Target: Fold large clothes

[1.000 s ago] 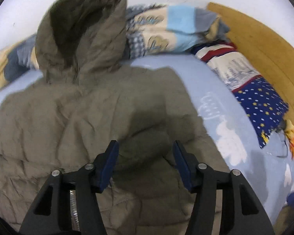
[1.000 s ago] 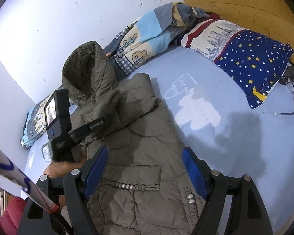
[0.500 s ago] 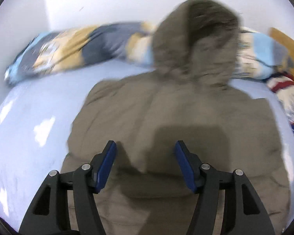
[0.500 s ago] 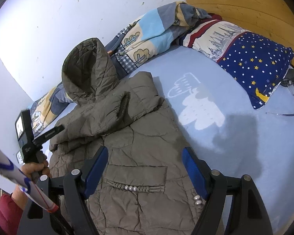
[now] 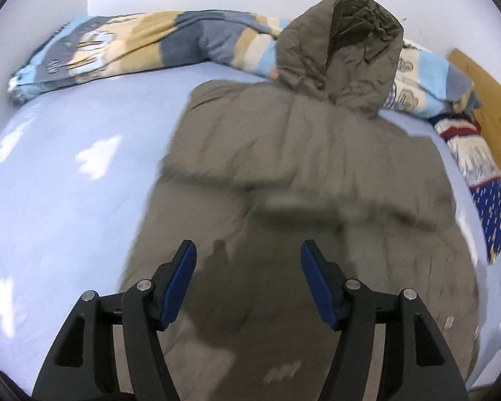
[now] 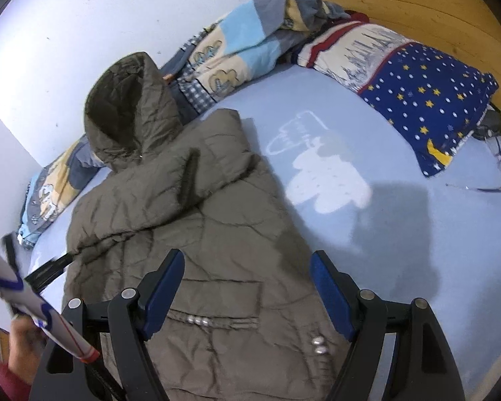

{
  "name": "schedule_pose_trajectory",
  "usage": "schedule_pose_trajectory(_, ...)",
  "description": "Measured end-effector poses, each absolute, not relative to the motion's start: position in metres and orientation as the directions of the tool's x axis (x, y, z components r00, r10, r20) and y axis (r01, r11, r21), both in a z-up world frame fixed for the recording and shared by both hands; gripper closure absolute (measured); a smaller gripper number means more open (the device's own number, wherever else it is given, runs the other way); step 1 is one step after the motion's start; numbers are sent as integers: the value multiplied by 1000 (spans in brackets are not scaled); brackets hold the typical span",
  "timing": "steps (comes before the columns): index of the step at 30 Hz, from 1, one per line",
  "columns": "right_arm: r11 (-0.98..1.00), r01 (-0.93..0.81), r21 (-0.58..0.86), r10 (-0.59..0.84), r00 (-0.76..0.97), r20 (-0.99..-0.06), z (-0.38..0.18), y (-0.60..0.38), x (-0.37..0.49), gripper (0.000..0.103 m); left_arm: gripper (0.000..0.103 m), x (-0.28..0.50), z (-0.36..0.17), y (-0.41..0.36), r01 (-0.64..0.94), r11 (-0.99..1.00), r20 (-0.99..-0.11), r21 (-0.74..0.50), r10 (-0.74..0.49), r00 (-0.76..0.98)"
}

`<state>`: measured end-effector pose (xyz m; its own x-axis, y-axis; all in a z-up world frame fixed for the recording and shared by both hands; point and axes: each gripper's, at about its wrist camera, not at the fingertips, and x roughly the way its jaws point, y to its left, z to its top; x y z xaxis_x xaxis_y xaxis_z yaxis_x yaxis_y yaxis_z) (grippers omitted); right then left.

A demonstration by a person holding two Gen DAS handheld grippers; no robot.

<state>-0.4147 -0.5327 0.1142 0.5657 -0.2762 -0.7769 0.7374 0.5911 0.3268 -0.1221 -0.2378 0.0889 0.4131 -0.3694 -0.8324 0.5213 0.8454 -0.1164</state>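
Observation:
An olive quilted hooded jacket (image 6: 217, 234) lies face up on the light blue bed sheet (image 6: 400, 250). One sleeve (image 6: 143, 207) is folded across its chest, and the hood (image 6: 127, 110) rests against the blanket. My right gripper (image 6: 247, 264) hangs open above the jacket's lower front near a pocket, with nothing between its pads. My left gripper (image 5: 248, 257) hovers over the jacket's (image 5: 300, 183) left edge, blurred; its jaws are opening and hold nothing. In the right wrist view, one of its black fingers (image 6: 50, 269) shows at the jacket's left side.
A rolled cartoon blanket (image 5: 150, 50) runs along the white wall behind the hood. A starry blue pillow (image 6: 427, 100) and a wooden headboard (image 6: 417, 3) are on the right, with eyeglasses (image 6: 497, 170) beside the pillow. A hand (image 6: 23, 344) shows at the lower left.
My left gripper swung left, off the folded sleeve to the jacket's left edge, with its jaws a little wider. The right gripper stayed where it was, open.

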Motion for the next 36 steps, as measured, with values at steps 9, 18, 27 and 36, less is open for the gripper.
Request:
schedule_pose_trajectory(9, 690, 679, 251, -179, 496, -850, 78, -494, -412, 21, 37, -199, 30, -170, 518, 853, -915, -59, -254, 314)
schedule_pose_trajectory(18, 738, 617, 274, -98, 500, -861, 59, -466, -437, 23, 29, -233, 93, -92, 481, 870, -841, -112, -341, 421)
schedule_pose_trajectory(27, 480, 783, 395, -117, 504, -856, 30, -517, -549, 23, 29, -210, 39, -3, 162, 901, -848, -402, -433, 307)
schedule_pose_trajectory(36, 342, 737, 583, 16, 616, -788, 2, -514, -567, 21, 37, -227, 21, -36, 198, 830, -790, -522, -557, 256)
